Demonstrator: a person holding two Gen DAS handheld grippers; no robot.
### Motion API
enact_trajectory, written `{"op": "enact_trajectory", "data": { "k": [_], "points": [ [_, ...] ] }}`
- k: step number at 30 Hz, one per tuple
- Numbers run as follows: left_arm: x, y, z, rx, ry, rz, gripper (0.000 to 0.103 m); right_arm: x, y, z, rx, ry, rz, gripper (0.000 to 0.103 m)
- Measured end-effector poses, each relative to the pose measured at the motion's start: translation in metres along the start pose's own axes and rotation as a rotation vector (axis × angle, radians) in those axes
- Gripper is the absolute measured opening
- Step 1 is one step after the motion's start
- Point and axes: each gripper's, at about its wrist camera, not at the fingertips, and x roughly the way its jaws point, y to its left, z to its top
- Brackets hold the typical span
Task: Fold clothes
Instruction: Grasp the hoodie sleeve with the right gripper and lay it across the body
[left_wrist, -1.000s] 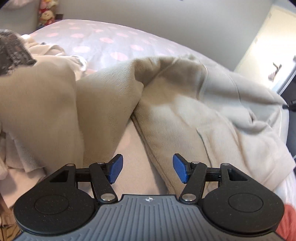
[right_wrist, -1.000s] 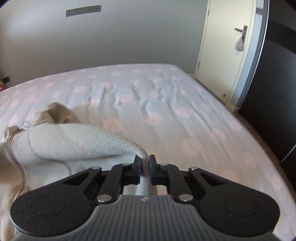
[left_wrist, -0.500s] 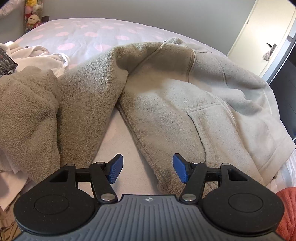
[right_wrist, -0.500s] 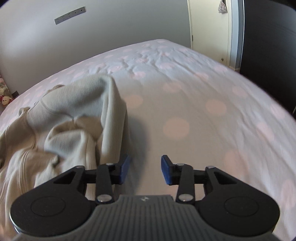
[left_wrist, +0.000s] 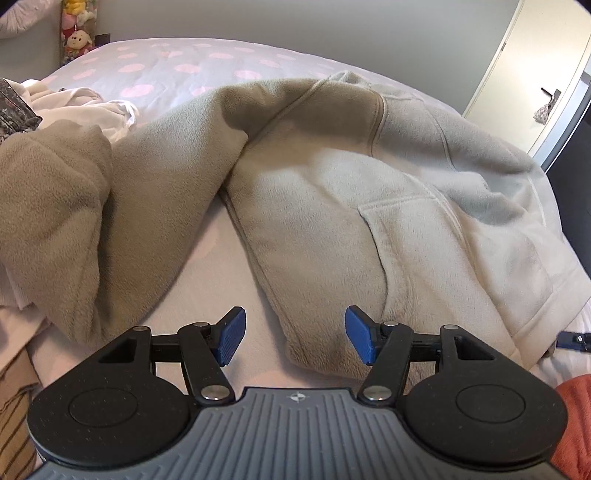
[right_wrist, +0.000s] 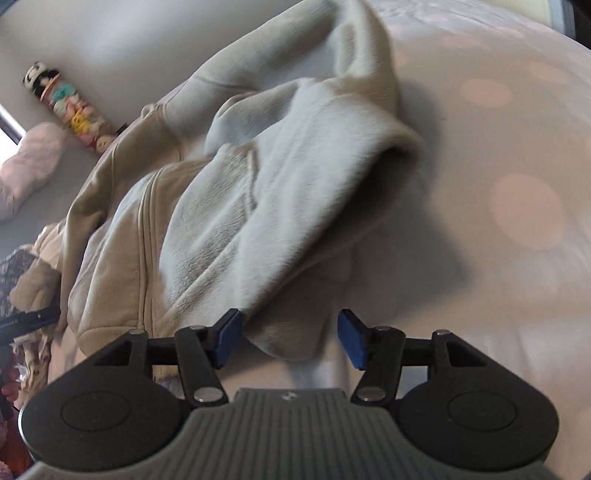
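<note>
Fleece hoodie (left_wrist: 388, 206) spread over dotted bed (left_wrist: 166, 66). Left gripper (left_wrist: 293, 341) spread, empty, at near hem. Right gripper (right_wrist: 288, 341) opening, cuff between pads, unpinched.

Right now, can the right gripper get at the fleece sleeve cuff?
Probably yes. The right gripper is opening, and the sleeve cuff lies between its blue pads, untouched by them. Nothing blocks it; only bedsheet lies alongside.

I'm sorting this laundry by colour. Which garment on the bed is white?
The crumpled white garment at the far left, behind the beige fleece hoodie. The hoodie is beige and spread across the bed's middle.
</note>
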Motion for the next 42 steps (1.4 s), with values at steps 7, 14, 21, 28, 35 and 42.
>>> {"op": "enact_trajectory", "data": {
  "k": [7,14,21,28,35,42],
  "points": [
    [-0.002,-0.002,-0.002,0.016,-0.007,0.018,0.058,0.001,0.01,0.007,-0.057,0.006,-0.102,0.011],
    [-0.002,0.005,-0.001,-0.033,-0.016,0.0,0.058,-0.084,-0.024,0.047,-0.065,-0.129,-0.317,0.011],
    [-0.001,0.003,-0.001,-0.021,-0.017,-0.004,0.058,-0.159,-0.073,0.12,-0.063,-0.245,-0.547,0.01],
    [-0.003,0.002,-0.001,-0.023,-0.027,0.012,0.058,-0.179,-0.103,0.197,-0.107,-0.311,-0.731,0.01],
    [0.003,-0.003,0.003,0.007,0.0,0.024,0.058,-0.159,-0.134,0.265,-0.058,-0.329,-0.891,0.001],
    [0.007,-0.005,0.012,0.027,0.091,0.044,0.058,-0.132,-0.154,0.249,-0.053,-0.258,-0.8,0.004]
  ]
}}
